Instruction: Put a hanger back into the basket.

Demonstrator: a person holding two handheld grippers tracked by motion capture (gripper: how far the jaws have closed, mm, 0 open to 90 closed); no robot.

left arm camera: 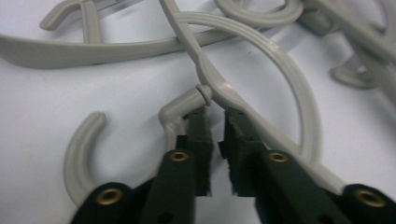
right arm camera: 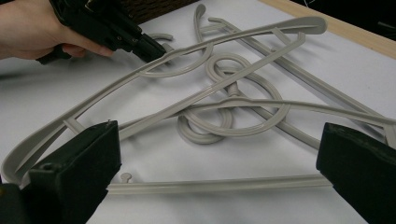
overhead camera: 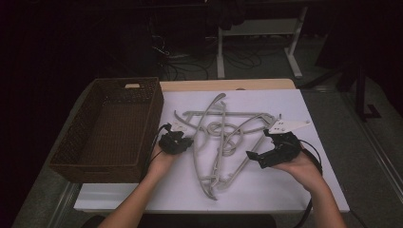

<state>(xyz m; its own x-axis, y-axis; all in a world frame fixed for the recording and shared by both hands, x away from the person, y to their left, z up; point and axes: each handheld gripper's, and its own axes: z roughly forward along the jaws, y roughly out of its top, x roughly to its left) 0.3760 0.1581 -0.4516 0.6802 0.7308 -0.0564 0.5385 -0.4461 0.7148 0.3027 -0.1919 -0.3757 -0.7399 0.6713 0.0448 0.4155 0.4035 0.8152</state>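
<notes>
Where hangers (overhead camera: 223, 137) tangle, no lettering.

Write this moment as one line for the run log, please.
left gripper: fingers nearly shut at hanger neck | right gripper: open, over hangers | basket: left

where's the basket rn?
High view: the brown wicker basket sits at the table's left edge, beside the white mat, just left of the left claw and the tangled grey hangers.
</notes>
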